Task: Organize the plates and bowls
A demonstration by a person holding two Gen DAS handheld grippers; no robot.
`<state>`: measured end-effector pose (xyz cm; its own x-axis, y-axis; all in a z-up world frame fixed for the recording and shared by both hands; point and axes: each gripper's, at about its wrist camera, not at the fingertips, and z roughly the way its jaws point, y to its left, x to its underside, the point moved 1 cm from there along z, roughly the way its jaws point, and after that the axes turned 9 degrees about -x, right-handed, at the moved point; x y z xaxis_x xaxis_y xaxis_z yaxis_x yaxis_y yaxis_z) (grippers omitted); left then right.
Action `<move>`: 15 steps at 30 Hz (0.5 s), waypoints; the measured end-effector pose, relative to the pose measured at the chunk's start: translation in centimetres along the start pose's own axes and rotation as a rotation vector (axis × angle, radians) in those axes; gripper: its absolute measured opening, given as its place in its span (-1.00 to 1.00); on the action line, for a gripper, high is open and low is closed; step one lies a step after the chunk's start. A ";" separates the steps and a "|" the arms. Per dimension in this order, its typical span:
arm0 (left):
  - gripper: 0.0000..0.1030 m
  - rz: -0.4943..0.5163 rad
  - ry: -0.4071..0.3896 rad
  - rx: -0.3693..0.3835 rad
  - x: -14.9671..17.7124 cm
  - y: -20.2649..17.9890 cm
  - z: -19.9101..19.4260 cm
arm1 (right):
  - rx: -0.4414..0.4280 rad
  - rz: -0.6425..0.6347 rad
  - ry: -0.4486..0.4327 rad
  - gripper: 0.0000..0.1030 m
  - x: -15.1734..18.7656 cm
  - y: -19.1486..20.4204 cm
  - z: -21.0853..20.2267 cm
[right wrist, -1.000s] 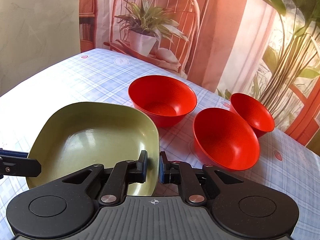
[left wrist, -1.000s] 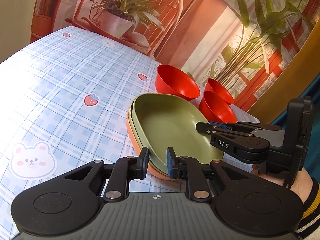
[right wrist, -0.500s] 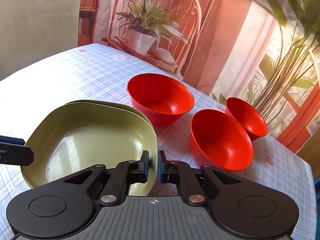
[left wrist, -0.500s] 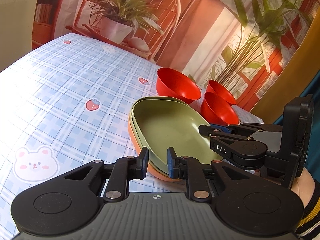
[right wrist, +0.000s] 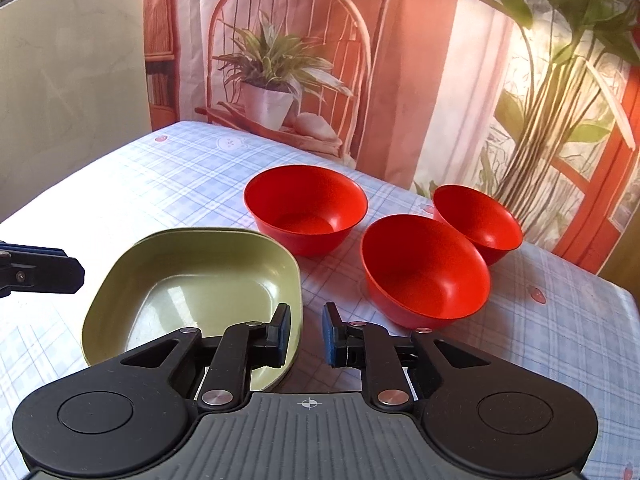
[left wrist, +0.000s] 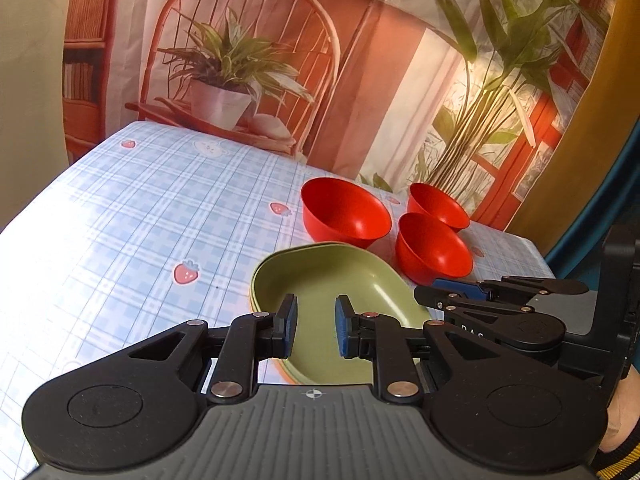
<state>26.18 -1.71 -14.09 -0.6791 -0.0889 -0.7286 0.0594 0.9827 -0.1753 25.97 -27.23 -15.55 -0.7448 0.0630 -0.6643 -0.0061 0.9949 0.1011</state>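
Green plates (right wrist: 208,280) stacked; right gripper (right wrist: 306,334) fingers opening, empty. Left gripper (left wrist: 316,330) slightly parted, empty. Next, pinch bowl (right wrist: 424,268) rim squarely.

Near edge of green plate stack (left wrist: 320,292) hidden behind left tongs (left wrist: 316,330) body; orange plate (left wrist: 289,378) beneath shows only as thin sliver at lower rim, count of stacked plates unclear. Right tongs (left wrist: 436,298) partly covered by left tongs' frame in left wrist view, gap between their tips unreadable there. Hand (left wrist: 622,416) and striped sleeve (left wrist: 620,462) cut by right edge. In right wrist view, plate's near corner hidden behind tongs; left tongs cut by left edge. Tabletop (right wrist: 192,168) near-left overexposed, pattern washed out.
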 end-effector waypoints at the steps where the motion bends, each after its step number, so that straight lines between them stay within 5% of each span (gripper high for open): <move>1: -0.59 0.006 -0.002 0.005 -0.5 -0.3 -0.2 | -0.001 0.004 -0.007 -0.68 -0.2 -0.3 -0.5; 15: -0.59 0.138 -0.029 0.082 -7.3 -3.7 -0.2 | 0.045 0.070 -0.085 -0.63 -4.3 -6.0 -6.0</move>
<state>30.80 -4.67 -7.96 -0.6392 0.0402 -0.7680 0.2113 0.9694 -0.1251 25.24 -33.93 -8.89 -0.6832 0.1369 -0.7173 0.0752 0.9902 0.1174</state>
